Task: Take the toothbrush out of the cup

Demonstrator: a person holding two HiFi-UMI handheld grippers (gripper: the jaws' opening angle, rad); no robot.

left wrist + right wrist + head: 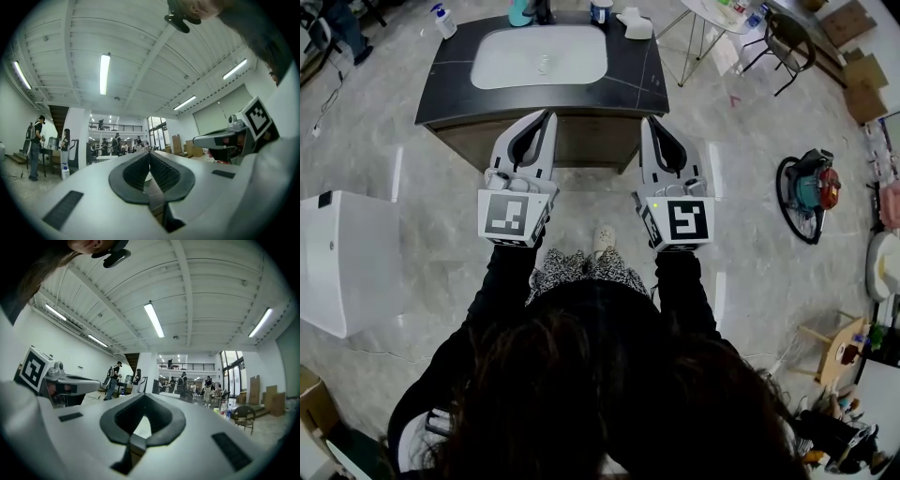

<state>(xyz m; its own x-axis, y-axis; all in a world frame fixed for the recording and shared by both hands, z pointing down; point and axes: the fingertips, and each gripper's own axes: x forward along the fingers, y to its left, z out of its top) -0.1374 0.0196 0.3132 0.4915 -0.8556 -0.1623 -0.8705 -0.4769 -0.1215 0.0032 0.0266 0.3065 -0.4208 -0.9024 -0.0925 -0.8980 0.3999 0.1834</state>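
I'm looking down over the operator's head at a dark vanity counter (450,89) in the upper middle of the frame, with a white basin (539,56) sunk into it. Along its far edge, at the very top of the picture, stands a teal cup (520,11), cut off by the frame border. I cannot make out the toothbrush itself from here. Just right of the cup are a dark item and a second, blue and white container (600,11), then a white lump (636,23) near the counter's upper right corner. A pump bottle (442,21) sits by the upper left corner.

The left gripper (546,117) and the right gripper (649,124) are held side by side in the centre of the frame. Both point up the picture towards the counter's front edge, and their tips lie over its front face. Both are well apart from the cup.

In the left gripper view the ribbed dark pads (136,173) meet at the tips, so that claw is closed with nothing in it. In the right gripper view the dark pads (161,420) also come together at the tip, empty. Each view looks out across a large hall with ceiling strip lights and people standing far off.

A white cabinet (347,262) stands at the left edge, and a round teal and red machine (806,192) lies on the floor at the right.
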